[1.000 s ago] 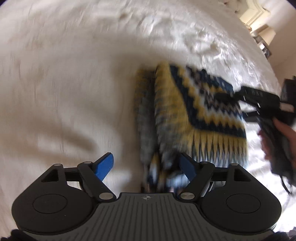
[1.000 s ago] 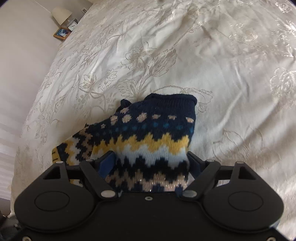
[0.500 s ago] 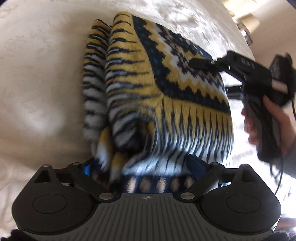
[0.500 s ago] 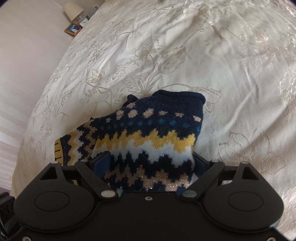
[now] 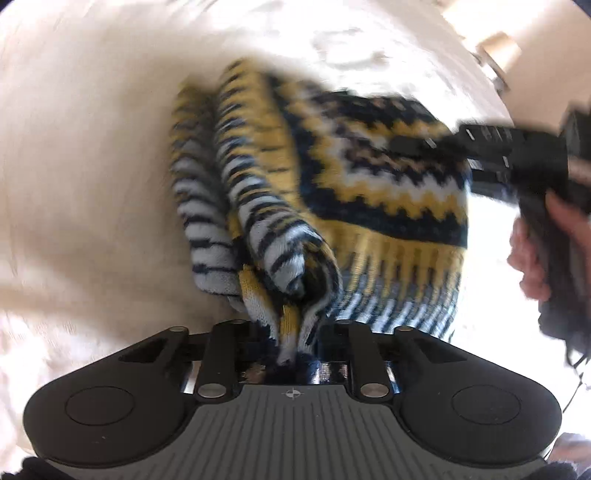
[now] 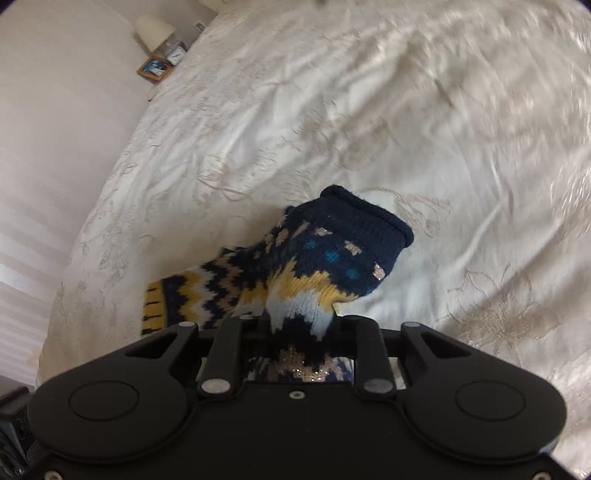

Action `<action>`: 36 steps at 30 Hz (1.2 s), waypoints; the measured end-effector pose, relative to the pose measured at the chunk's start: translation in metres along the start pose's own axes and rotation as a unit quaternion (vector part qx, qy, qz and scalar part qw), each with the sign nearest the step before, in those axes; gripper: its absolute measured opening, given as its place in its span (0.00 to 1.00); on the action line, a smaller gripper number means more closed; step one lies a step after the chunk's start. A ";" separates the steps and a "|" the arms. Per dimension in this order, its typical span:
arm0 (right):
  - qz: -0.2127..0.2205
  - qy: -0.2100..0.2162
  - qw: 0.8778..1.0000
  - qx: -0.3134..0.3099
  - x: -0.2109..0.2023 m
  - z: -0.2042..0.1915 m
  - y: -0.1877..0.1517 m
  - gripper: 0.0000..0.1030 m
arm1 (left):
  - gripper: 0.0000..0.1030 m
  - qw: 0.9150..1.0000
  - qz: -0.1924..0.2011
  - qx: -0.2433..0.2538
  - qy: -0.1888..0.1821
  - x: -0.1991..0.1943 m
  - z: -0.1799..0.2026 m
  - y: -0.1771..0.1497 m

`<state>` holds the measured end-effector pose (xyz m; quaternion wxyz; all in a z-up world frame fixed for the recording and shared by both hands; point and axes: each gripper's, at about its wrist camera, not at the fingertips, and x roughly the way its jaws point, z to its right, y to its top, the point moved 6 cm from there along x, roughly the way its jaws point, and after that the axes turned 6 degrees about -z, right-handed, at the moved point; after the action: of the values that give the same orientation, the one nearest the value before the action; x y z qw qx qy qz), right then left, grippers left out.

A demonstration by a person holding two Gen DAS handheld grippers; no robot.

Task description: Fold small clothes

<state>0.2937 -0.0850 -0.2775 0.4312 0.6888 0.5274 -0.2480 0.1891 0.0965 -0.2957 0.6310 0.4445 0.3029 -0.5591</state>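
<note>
Left wrist view: the left claw (image 5: 293, 343) is pinched on a bunched fold of a knitted sweater (image 5: 332, 192), its links drawn in close around the striped yellow, white and navy cloth. The sweater spreads forward from the claw over a cream bedspread (image 5: 92, 166), folded in thick layers with a zigzag band across its top face. At the far right the right claw (image 5: 436, 142) reaches in from the side and meets the sweater's far edge, carried by the person's right hand (image 5: 532, 254); the picture is blurred there.

The right wrist view shows the right claw (image 6: 299, 339) pressed together on the sweater (image 6: 325, 266), the cloth gathered between its fingers. The navy ribbed collar stands up just ahead, and the rest trails left onto the flowered bedspread (image 6: 406, 110). A small lamp (image 6: 153, 31) and a picture frame (image 6: 154, 68) sit beyond the bed's far corner.
</note>
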 end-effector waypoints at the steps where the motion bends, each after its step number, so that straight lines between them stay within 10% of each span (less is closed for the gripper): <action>1: 0.005 0.005 1.000 0.000 -0.010 -0.009 -0.001 0.31 | 0.19 1.000 0.009 0.003 0.000 -0.007 0.006 0.000; 13: 0.061 0.044 0.997 -0.011 -0.146 -0.070 -0.057 0.31 | 0.19 0.996 0.072 0.038 -0.041 -0.119 0.049 -0.065; 19: 0.032 0.047 0.998 0.015 -0.140 -0.060 -0.107 0.32 | 0.23 0.998 0.053 0.023 -0.037 -0.110 0.039 -0.124; 22: 0.004 -0.015 1.000 0.013 -0.092 -0.036 -0.129 0.44 | 0.33 0.999 0.033 0.000 0.035 -0.068 0.008 -0.153; 25: -0.046 -0.176 0.983 -0.013 -0.045 -0.004 -0.146 0.46 | 0.33 0.995 -0.023 -0.043 0.085 -0.039 -0.024 -0.179; 32: 0.074 -0.164 0.984 -0.006 -0.115 -0.012 -0.158 0.48 | 0.31 0.992 0.061 0.064 0.089 -0.101 0.005 -0.169; 36: 0.069 -0.178 0.982 -0.013 -0.120 -0.015 -0.173 0.12 | 0.31 0.986 0.079 0.137 0.060 -0.086 0.056 -0.131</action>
<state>0.0912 -0.1210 -0.2320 0.5430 0.6625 0.3967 -0.3299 0.0390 0.0865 -0.2259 0.5870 0.5822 0.2243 -0.5158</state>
